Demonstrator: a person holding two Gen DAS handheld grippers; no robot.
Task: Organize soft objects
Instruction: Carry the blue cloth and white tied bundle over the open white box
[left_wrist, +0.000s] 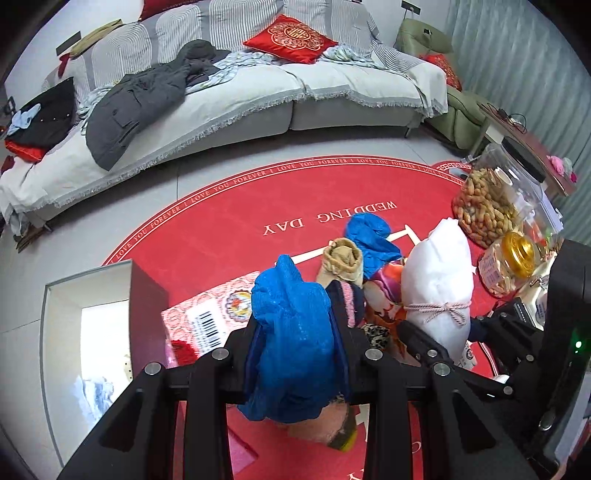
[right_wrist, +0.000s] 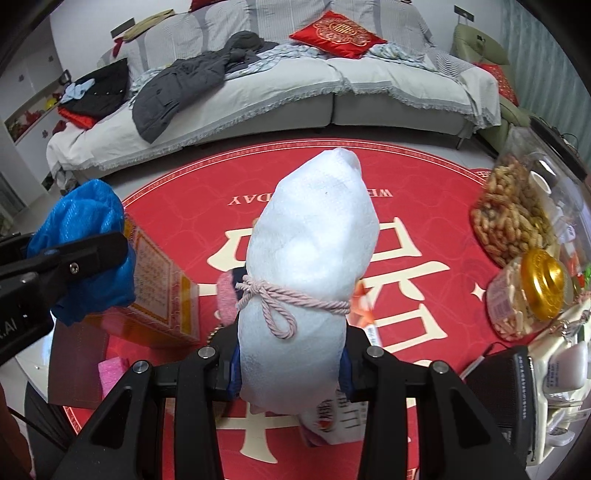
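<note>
White bundle (right_wrist: 310, 266) upright in pinching right tongs (right_wrist: 291, 373), blue cloth (left_wrist: 295, 332) upright, pinched by left tongs (left_wrist: 295, 354)

Matte black left claw (left_wrist: 295, 354) and right claw (right_wrist: 291, 365), angular ribbed arms, round silver screws, blue finger pads.

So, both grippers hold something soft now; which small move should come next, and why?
Probably carry the blue cloth, clamped in the left gripper, toward the open box at its left. The right gripper grips the white bundle; it could follow.
</note>
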